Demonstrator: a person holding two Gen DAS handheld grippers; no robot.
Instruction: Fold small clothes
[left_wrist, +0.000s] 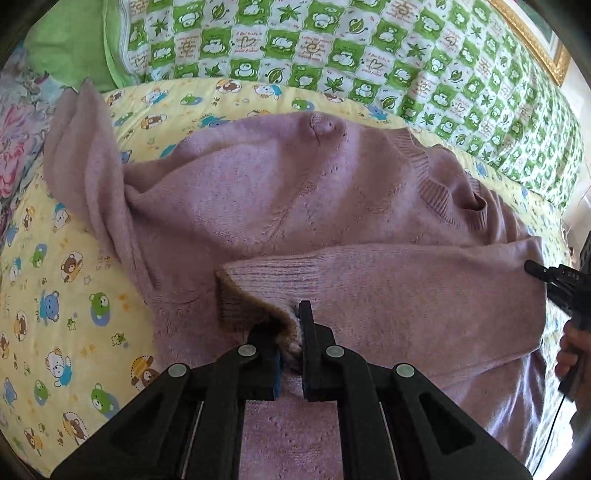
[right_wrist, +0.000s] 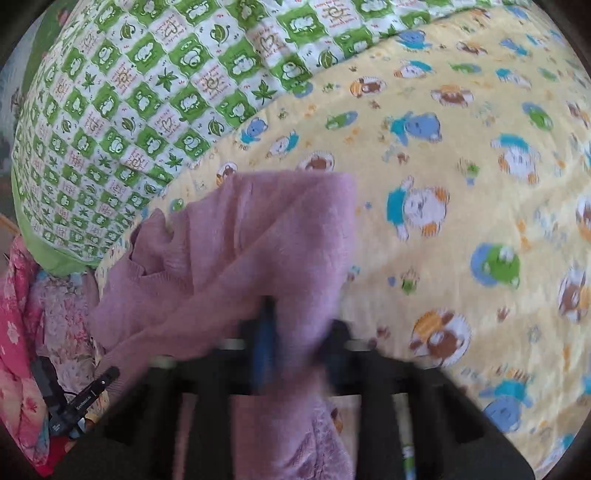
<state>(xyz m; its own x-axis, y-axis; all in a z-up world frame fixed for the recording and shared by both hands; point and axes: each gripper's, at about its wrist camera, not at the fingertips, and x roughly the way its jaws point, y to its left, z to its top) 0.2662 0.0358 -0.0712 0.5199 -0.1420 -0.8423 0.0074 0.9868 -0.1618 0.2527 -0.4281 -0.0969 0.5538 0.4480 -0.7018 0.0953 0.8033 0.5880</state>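
A small mauve knitted sweater lies on a yellow bear-print blanket. One sleeve is folded across the body. My left gripper is shut on that sleeve's ribbed cuff, low over the sweater. The other sleeve lies out to the far left. My right gripper shows at the right edge by the shoulder. In the blurred right wrist view, the right gripper is shut on a fold of the sweater.
A green and white checked quilt lies bunched along the far side of the blanket and shows in the right wrist view. Pink floral bedding lies at the left. A gilt frame stands at the far right.
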